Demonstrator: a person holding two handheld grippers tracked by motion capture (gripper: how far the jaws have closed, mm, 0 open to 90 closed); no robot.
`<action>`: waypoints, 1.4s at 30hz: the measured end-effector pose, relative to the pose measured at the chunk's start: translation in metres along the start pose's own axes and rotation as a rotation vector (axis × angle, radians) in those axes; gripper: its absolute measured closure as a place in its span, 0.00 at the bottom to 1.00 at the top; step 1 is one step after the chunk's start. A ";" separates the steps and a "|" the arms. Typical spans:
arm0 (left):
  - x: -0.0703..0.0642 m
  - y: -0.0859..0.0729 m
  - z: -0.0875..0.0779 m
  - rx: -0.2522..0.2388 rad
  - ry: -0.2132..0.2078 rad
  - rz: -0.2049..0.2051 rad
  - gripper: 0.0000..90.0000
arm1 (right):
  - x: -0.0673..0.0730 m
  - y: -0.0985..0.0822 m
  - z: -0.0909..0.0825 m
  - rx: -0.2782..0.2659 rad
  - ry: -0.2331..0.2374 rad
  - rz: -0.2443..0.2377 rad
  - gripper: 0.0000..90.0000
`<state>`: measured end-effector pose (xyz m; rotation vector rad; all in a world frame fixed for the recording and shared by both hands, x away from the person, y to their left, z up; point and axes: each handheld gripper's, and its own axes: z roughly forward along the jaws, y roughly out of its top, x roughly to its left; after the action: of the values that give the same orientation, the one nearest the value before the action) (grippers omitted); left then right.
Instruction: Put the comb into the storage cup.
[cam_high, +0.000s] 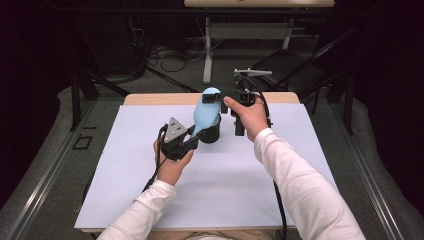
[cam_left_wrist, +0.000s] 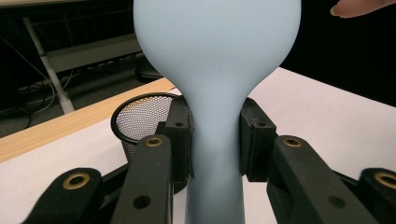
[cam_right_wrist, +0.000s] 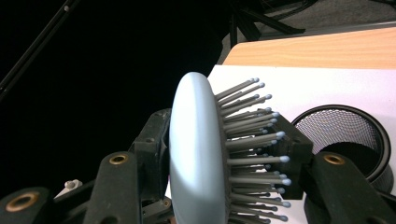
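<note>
A light blue hairbrush (cam_high: 204, 114) is held tilted above the white mat, head up and away from the person. My left gripper (cam_high: 194, 139) is shut on its narrow neck; in the left gripper view both pads press the sides of the hairbrush (cam_left_wrist: 217, 70). My right gripper (cam_high: 223, 101) is shut on the head. In the right gripper view one jaw sits against the smooth back of the hairbrush (cam_right_wrist: 196, 158) and the other against the grey bristles (cam_right_wrist: 254, 140). A black mesh cup (cam_high: 210, 134) stands upright on the mat just under the brush.
A white mat (cam_high: 150, 190) covers the wooden table (cam_high: 150, 99), whose far edge lies close behind the cup. The mesh cup (cam_left_wrist: 140, 116) (cam_right_wrist: 345, 135) looks empty from what shows. Beyond the table are dark floor, cables and a table leg (cam_high: 207, 55).
</note>
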<state>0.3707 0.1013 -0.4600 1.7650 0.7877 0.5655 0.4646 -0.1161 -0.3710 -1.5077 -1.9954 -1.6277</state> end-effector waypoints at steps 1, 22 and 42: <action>0.000 0.000 0.000 -0.002 -0.001 -0.001 0.77 | 0.000 0.000 0.000 -0.001 0.002 -0.001 0.53; -0.001 -0.001 0.001 -0.002 -0.012 -0.010 0.77 | -0.004 0.001 -0.001 0.022 0.015 0.037 0.54; 0.001 -0.002 0.002 -0.006 -0.011 -0.043 0.71 | -0.005 0.002 -0.003 0.015 0.013 0.057 0.55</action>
<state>0.3720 0.1009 -0.4625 1.7403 0.8137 0.5285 0.4673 -0.1218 -0.3717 -1.5296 -1.9354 -1.5926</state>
